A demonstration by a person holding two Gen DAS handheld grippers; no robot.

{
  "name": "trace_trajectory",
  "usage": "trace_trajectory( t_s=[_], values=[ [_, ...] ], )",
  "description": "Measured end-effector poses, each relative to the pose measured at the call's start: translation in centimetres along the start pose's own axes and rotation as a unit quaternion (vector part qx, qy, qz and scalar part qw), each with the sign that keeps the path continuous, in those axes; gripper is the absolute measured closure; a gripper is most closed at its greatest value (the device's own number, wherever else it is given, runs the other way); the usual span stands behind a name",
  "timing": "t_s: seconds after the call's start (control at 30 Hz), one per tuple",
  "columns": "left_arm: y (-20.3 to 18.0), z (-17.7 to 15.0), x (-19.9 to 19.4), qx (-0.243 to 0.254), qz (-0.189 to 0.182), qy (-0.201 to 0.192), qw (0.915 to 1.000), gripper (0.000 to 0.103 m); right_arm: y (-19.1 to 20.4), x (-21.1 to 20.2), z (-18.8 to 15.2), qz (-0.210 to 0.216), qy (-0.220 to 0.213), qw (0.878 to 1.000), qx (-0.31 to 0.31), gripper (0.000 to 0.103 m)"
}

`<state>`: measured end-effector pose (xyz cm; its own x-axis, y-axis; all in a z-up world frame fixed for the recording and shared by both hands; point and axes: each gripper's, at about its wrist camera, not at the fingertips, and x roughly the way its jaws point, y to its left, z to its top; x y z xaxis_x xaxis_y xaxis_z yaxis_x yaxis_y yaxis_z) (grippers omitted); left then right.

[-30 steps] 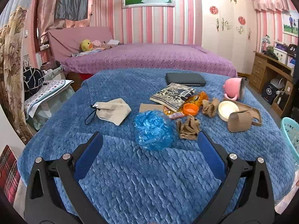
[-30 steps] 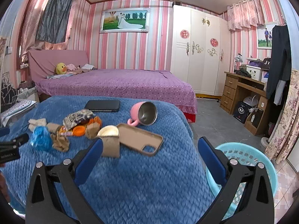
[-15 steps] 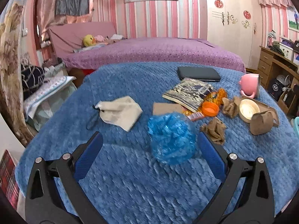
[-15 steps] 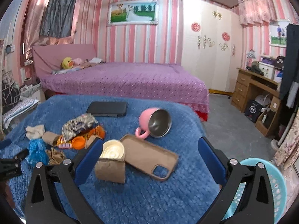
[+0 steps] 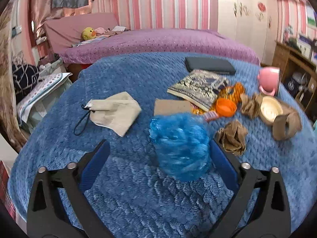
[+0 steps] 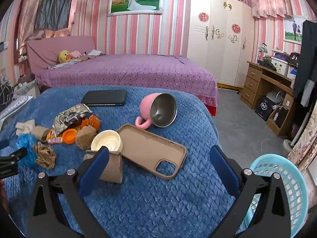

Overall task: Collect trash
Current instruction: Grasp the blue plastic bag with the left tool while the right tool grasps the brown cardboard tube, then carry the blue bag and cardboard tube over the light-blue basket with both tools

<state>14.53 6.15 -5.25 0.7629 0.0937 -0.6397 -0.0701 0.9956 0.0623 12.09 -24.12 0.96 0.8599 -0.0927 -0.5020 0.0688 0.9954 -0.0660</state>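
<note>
Nearest in the left wrist view, the left gripper (image 5: pixel 158 158) has its jaws wide apart with the crumpled blue plastic bag (image 5: pixel 179 145) sitting between them, right of centre and close against the right finger – whether it touches is hard to say, since the bag is slightly blurred. It looks feather-light, soft and slippery, likely to squash almost flat, so I judge the grip should close across its thick middle, low near the blue blanket (image 5: pixel 138 198), and pinch fully. The plush blanket could snag in the fingertips if they dig in.

Just right of the bag lies a crumpled brown paper wad (image 5: pixel 232 137), close enough to be caught by the right finger. Above centre sit a flat cardboard piece (image 5: pixel 170 107), an orange lid (image 5: pixel 225 107) and a patterned snack packet (image 5: pixel 198 88); to the left, a beige pouch (image 5: pixel 113 111) with a black cord (probably not trash).

In the right wrist view the right gripper (image 6: pixel 158 158) is also spread open and holds nothing. A tipped paper cup (image 6: pixel 108 138) lies by its left finger, resting against a tan phone case (image 6: pixel 152 147) in mid-frame – the case would crowd a grasp there. Beyond are a pink mug (image 6: pixel 158 110) on its side and a dark phone (image 6: pixel 105 97). The light blue basket (image 6: pixel 285 178) stands at the lower right, off the blanket's edge.
</note>
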Motion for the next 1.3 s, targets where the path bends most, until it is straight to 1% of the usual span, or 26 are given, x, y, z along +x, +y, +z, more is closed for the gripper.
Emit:
trace_trajectory(
  t_s=[0.03, 0.07, 0.1, 0.13, 0.23, 0.37, 0.5, 0.6, 0.67, 0.77, 0.8, 0.87, 0.9, 0.97, 1.03, 1.13, 1.3],
  values=[
    [-0.3, -0.1, 0.2, 0.006, -0.002, 0.005, 1.0000, 0.026, 0.1, 0.1, -0.1, 0.000, 0.005, 1.000, -0.004, 0.004],
    [-0.7, -0.1, 0.6, 0.012, -0.010, 0.013, 0.9998, 0.034, 0.3, 0.2, -0.2, 0.004, 0.010, 1.000, -0.007, 0.004],
    [-0.8, -0.2, 0.8, 0.014, -0.017, 0.020, 0.9996, 0.050, 0.5, 0.4, -0.3, 0.011, 0.016, 1.000, -0.010, 0.004],
    [-1.0, -0.3, 1.1, 0.014, -0.027, 0.028, 0.9992, 0.062, 0.7, 0.5, -0.5, 0.015, 0.022, 1.000, -0.012, 0.004],
    [-0.9, -0.2, 0.7, 0.009, -0.043, 0.026, 0.9987, 0.073, 1.3, 0.7, -0.8, 0.023, 0.030, 0.999, -0.015, 0.004],
    [-0.2, 0.0, -1.6, 0.008, -0.030, -0.008, 0.9995, 0.074, 2.3, 0.7, -1.2, 0.043, 0.035, 0.998, -0.015, 0.004],
    [1.5, 0.4, -3.5, -0.011, -0.014, -0.040, 0.9990, 0.074, 4.1, 1.0, -1.5, 0.062, 0.040, 0.997, -0.026, 0.004],
    [2.4, 0.5, -3.3, -0.030, -0.009, -0.040, 0.9987, 0.074, 5.7, 1.8, -1.7, 0.068, 0.050, 0.996, -0.041, 0.004],
    [2.5, 0.5, -2.7, -0.034, -0.008, -0.031, 0.9989, 0.074, 6.6, 2.5, -1.9, 0.066, 0.060, 0.995, -0.049, 0.004],
    [2.4, 0.5, -2.3, -0.032, -0.009, -0.026, 0.9991, 0.074, 6.8, 3.4, -2.1, 0.063, 0.071, 0.994, -0.051, 0.006],
    [2.2, 0.5, -2.2, -0.029, -0.009, -0.027, 0.9992, 0.074, 6.8, 3.5, -2.1, 0.065, 0.073, 0.994, -0.049, 0.007],
    [1.9, 0.5, -2.3, -0.022, -0.010, -0.028, 0.9993, 0.074, 6.5, 3.9, -2.0, 0.071, 0.079, 0.993, -0.042, 0.021],
    [1.7, 0.5, -2.3, -0.019, -0.009, -0.029, 0.9994, 0.074, 6.4, 4.1, -2.0, 0.076, 0.083, 0.993, -0.040, 0.025],
    [1.5, 0.4, -2.5, -0.014, -0.009, -0.033, 0.9993, 0.074, 6.2, 4.7, -2.1, 0.091, 0.095, 0.991, -0.034, 0.040],
    [1.3, 0.4, -2.7, -0.012, -0.010, -0.036, 0.9992, 0.073, 6.0, 5.2, -2.3, 0.107, 0.109, 0.988, -0.025, 0.049],
    [1.1, 0.4, -2.8, -0.012, -0.009, -0.038, 0.9992, 0.073, 5.9, 5.2, -2.4, 0.123, 0.108, 0.986, -0.021, 0.049],
    [0.9, 0.4, -3.3, -0.013, -0.006, -0.041, 0.9990, 0.074, 6.0, 4.2, -2.2, 0.122, 0.087, 0.988, -0.031, 0.049]
  ],
)
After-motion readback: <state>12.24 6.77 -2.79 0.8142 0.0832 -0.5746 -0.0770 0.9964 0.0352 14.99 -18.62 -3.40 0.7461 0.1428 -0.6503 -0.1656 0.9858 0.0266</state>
